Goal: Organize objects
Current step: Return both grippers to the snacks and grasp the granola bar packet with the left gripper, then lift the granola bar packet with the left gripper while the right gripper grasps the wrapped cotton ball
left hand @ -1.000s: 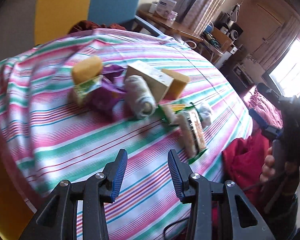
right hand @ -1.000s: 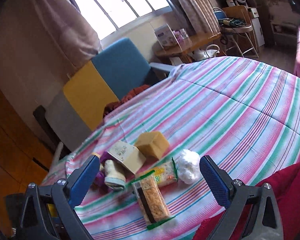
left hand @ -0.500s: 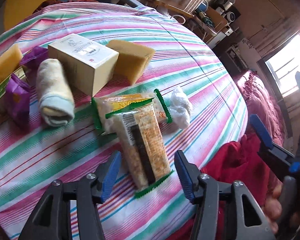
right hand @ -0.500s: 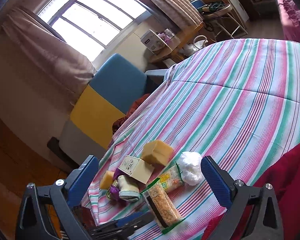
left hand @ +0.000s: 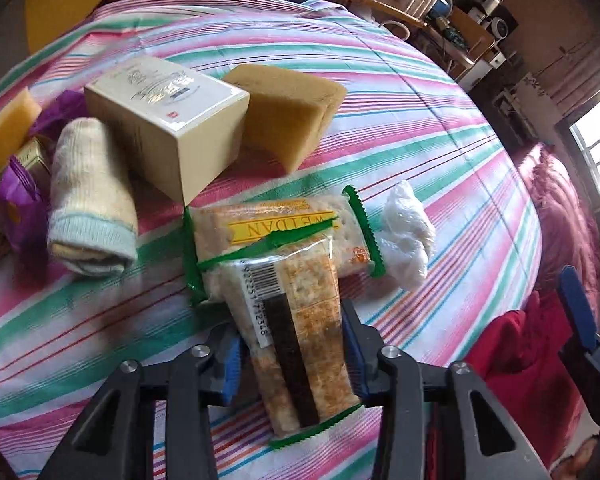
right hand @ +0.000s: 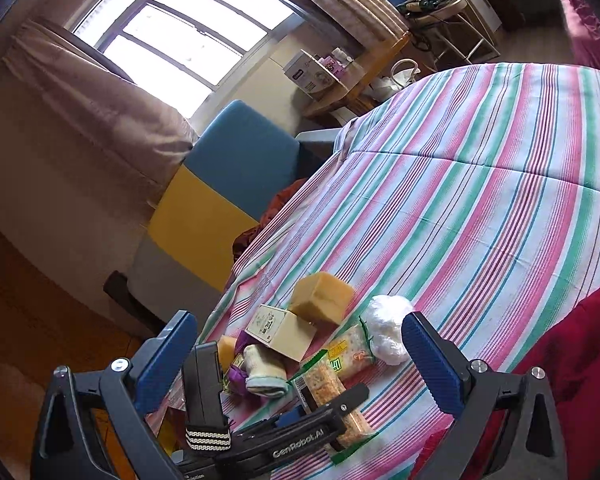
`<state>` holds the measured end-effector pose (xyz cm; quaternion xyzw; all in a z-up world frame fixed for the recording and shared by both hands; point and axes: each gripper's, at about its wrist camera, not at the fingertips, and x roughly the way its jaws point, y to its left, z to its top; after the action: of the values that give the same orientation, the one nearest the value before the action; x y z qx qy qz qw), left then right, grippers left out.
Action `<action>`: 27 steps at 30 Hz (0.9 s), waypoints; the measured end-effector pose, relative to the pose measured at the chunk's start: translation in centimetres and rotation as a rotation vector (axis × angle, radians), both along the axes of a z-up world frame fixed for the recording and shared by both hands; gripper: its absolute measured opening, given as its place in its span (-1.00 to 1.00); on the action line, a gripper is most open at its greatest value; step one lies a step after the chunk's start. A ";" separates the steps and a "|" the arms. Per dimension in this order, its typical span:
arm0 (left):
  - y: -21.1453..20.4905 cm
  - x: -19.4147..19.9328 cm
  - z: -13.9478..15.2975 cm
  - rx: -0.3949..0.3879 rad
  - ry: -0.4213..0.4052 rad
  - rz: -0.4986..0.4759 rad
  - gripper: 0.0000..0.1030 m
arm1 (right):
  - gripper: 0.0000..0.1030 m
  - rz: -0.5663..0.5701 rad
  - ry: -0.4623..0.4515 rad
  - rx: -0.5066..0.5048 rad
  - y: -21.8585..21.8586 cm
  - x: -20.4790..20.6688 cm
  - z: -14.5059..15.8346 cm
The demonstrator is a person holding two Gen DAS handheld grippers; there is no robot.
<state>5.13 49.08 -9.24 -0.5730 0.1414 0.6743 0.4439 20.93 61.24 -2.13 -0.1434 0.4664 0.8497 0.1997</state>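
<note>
A cracker packet (left hand: 296, 332) with green ends lies on the striped tablecloth (left hand: 420, 120), partly on a second cracker packet (left hand: 276, 224). My left gripper (left hand: 292, 356) is open with a jaw on each side of the near packet, the pads close to it. My right gripper (right hand: 296, 356) is open and empty, held above and behind the left gripper (right hand: 300, 432). The near packet also shows in the right wrist view (right hand: 320, 384).
A cream box (left hand: 168, 120), a tan sponge block (left hand: 288, 108), a rolled sock (left hand: 88, 196), a white plastic wad (left hand: 408, 236), purple wrappers (left hand: 16, 204) and a yellow sponge (left hand: 4, 128) lie together. A red cloth (left hand: 520, 360) lies at the table's near edge. A blue and yellow chair (right hand: 220, 192) stands beyond.
My left gripper has moved forward and down over the near cracker packet, which now sits between its jaws. The right gripper has tilted and stays open.
</note>
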 end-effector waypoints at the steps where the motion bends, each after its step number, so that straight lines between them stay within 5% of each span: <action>1: -0.7 -0.3 0.0 0.016 -0.023 -0.001 -0.23 | 1.00 -0.001 -0.003 0.000 0.0 0.0 0.0; 16: -17.9 -1.0 0.7 0.093 0.098 -0.003 -0.26 | 1.00 -0.016 -0.143 -0.016 0.3 -1.0 -0.7; 27: -18.3 -1.1 -0.2 0.156 0.122 0.035 -0.30 | 1.00 -0.042 -0.303 0.029 0.0 -2.4 -0.7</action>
<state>4.01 30.73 -9.40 -0.4967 0.1051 0.7247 0.4659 18.58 61.23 -2.87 -0.2572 0.4217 0.8205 0.2877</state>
